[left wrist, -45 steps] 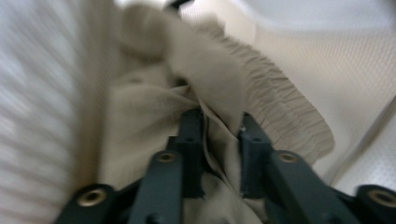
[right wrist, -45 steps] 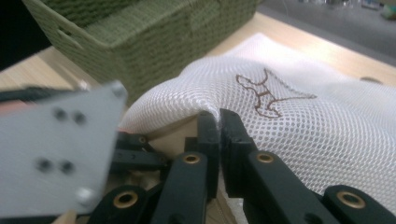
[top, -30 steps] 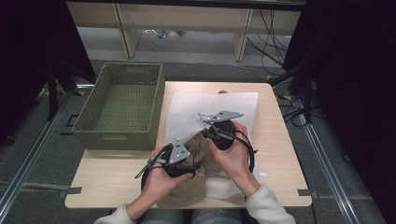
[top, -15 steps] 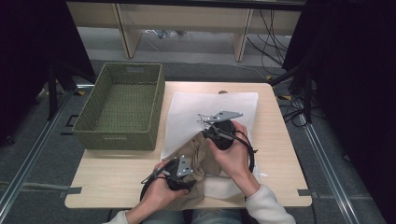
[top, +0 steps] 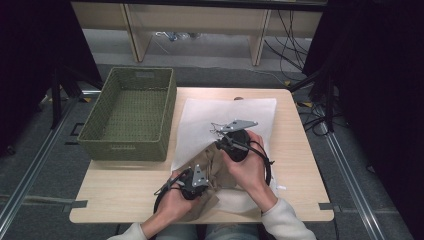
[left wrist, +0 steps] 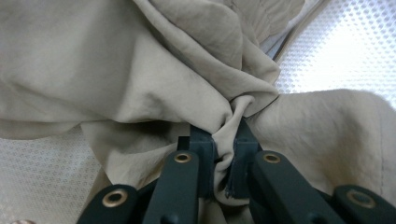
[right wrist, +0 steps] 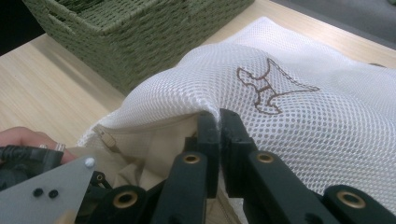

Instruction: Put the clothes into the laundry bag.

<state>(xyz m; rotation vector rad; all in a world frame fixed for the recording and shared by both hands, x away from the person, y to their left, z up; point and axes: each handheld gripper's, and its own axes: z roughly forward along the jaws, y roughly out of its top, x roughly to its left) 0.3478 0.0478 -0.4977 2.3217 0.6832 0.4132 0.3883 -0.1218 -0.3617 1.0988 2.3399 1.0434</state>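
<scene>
Beige crumpled cloth garment [left wrist: 140,84], at six o'clock on wooden table [top: 305,150], half inside white mesh laundry bag [right wrist: 289,116]. Freshly pinched by left gripper [left wrist: 223,161]; bag's rim clamped by right gripper [right wrist: 218,122]. Thin fold likely to slip free under pushing.

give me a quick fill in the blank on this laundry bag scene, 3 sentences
1. The left tool is shut on a fold of the ____ cloth.
2. The right tool pinches the edge of the white ____ bag.
3. The green wicker basket stands on the table to the ____ of the bag in the high view.

Missing words: beige; mesh; left
</scene>
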